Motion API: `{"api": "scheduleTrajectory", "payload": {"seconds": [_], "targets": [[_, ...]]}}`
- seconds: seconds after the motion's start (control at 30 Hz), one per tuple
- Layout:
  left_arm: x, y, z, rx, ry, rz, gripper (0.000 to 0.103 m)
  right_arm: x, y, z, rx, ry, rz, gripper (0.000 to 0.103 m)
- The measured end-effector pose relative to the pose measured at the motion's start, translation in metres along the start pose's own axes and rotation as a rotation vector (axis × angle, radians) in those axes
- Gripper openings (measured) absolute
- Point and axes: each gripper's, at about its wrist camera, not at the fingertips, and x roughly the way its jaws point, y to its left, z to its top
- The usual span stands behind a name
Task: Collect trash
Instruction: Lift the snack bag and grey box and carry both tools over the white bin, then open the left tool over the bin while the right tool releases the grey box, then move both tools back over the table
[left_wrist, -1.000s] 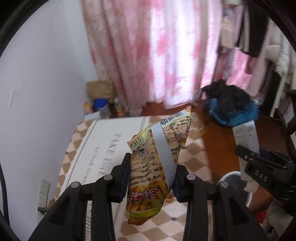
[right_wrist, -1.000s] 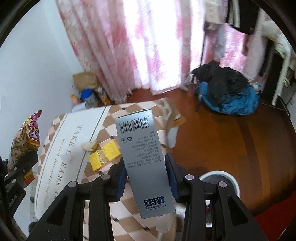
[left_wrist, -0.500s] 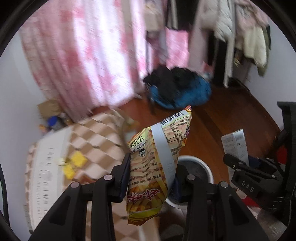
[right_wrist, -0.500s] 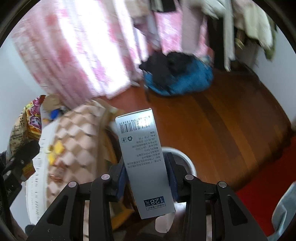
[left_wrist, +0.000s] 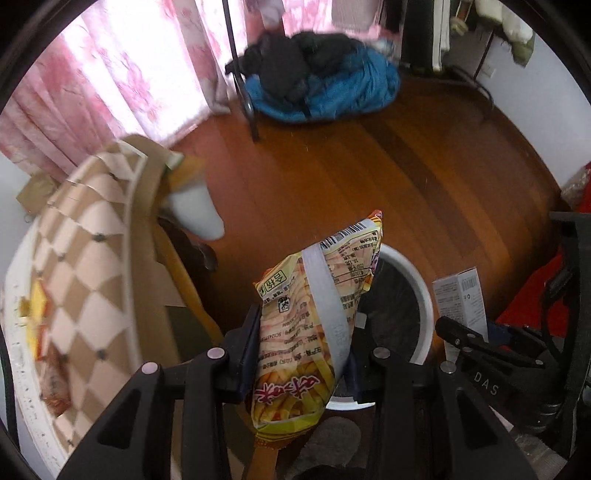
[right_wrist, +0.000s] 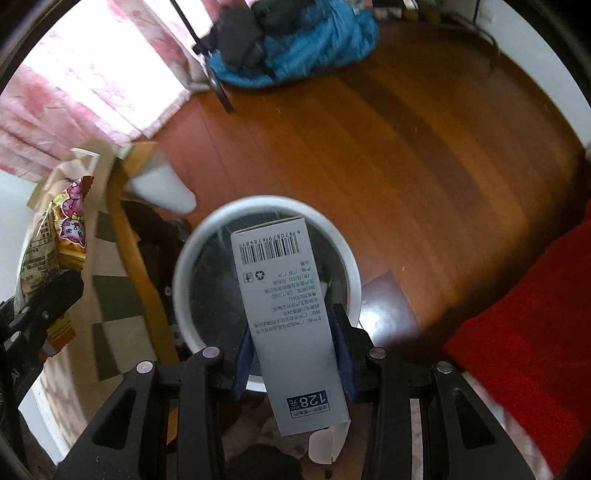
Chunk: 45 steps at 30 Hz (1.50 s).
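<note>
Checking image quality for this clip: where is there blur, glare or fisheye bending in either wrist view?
Left wrist: curtain blown out, table edge smeared, snack bag sharp. Right wrist: curtain glare top left, box print crisp, bin rim slightly soft, floor planks bowed.

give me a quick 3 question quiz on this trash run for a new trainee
1. True or false: the right gripper holds a grey carton in line with the white bin.
2. What does the left gripper hold? A) a snack bag B) a bottle C) nothing
3. Fill in: the bin stands on the ___ floor.

Key: 1 true. 2 A, the snack bag. 3 wooden.
</note>
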Motion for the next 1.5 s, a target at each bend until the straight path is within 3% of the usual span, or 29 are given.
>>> {"api": "scheduleTrajectory", "payload": {"seconds": [0.33, 0.43, 0.5, 0.53, 0.57, 0.7, 0.73, 0.77, 1.0, 1.27, 1.5], "targets": [[0.042, -0.004, 0.005, -0.064, 0.130, -0.129, 0.039, 0.054, -0.020, 0.010, 0.078, 0.086, 0.031, 0.041], [0.043, 0.000, 0.005, -0.099, 0.145, -0.140, 0.048, 0.055, -0.021, 0.012, 0.080, 0.089, 0.037, 0.041], [0.040, 0.004, 0.003, -0.116, 0.140, -0.140, 0.072, 0.055, -0.020, 0.014, 0.087, 0.096, 0.038, 0.043], [0.038, 0.006, 0.001, -0.123, 0.136, -0.134, 0.079, 0.054, -0.021, 0.014, 0.090, 0.095, 0.039, 0.053], [0.037, 0.008, 0.000, -0.131, 0.134, -0.129, 0.090, 0.052, -0.022, 0.014, 0.092, 0.090, 0.035, 0.071], [0.031, 0.016, -0.005, -0.147, 0.139, -0.108, 0.099, 0.041, -0.025, 0.010, 0.109, 0.067, 0.042, 0.085], [0.032, 0.018, -0.004, -0.149, 0.137, -0.103, 0.099, 0.038, -0.025, 0.007, 0.102, 0.069, 0.023, 0.097], [0.030, 0.019, -0.005, -0.146, 0.134, -0.089, 0.099, 0.037, -0.024, 0.006, 0.098, 0.073, 0.008, 0.103], [0.021, 0.020, -0.012, -0.113, 0.126, -0.016, 0.099, 0.021, -0.014, -0.010, 0.031, 0.086, -0.133, 0.103], [-0.008, 0.019, -0.015, -0.094, 0.075, 0.000, 0.099, -0.010, -0.007, -0.019, 0.026, 0.056, -0.144, 0.103], [-0.056, 0.015, -0.015, -0.070, -0.021, 0.010, 0.099, -0.056, -0.001, -0.024, 0.034, -0.008, -0.133, 0.103]]}}
